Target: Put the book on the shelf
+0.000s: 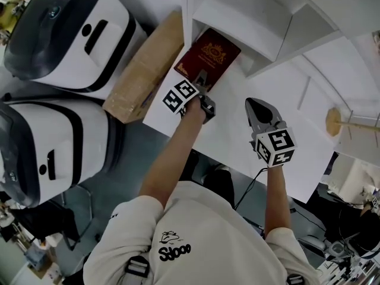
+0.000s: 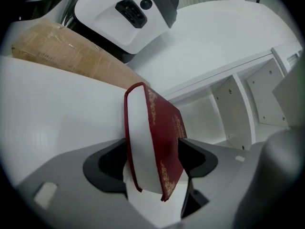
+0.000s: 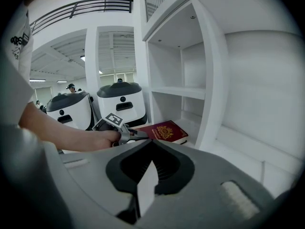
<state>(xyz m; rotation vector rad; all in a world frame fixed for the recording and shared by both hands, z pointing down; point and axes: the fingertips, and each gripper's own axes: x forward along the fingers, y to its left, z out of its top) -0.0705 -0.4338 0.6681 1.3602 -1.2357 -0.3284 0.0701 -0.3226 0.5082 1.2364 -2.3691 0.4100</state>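
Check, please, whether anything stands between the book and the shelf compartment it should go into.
Nothing visible does. The book lies flat on the table, its far end already at the mouth of the shelf's bottom compartment, where nothing else shows. The cardboard box sits outside the shelf's side wall.

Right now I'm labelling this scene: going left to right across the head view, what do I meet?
white machines → cardboard box → red book → right gripper → wooden stand
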